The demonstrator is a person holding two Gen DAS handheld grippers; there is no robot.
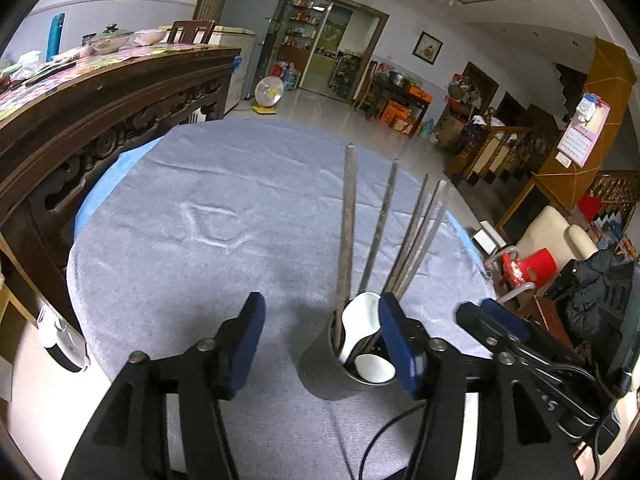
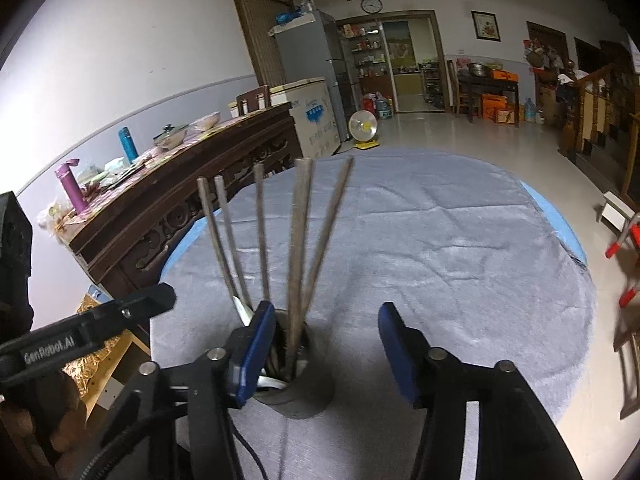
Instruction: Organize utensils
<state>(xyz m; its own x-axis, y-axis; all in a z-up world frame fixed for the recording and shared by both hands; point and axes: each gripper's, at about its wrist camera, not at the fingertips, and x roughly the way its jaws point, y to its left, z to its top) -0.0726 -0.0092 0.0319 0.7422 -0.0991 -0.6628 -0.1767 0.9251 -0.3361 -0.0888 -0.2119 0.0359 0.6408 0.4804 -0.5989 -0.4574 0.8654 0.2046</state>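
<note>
I see the utensil cup [image 1: 340, 376] standing upright on the grey-clothed desk [image 1: 200, 220], five chopsticks [image 1: 348, 232] fanning out of it and two white spoons [image 1: 360, 320] inside. My left tool [image 1: 322, 320] sits wide with nothing gripped, the cup near its right pad. My right tool [image 2: 326, 330] is likewise wide and empty, the cup just behind its left pad

The grey cloth [image 1: 208, 208] lies bare ahead of both grippers. Only the holder [image 1: 328, 372] with upright chopsticks [image 1: 347, 216] stands between them; a carved sideboard [image 1: 104, 120] borders the table's left.
</note>
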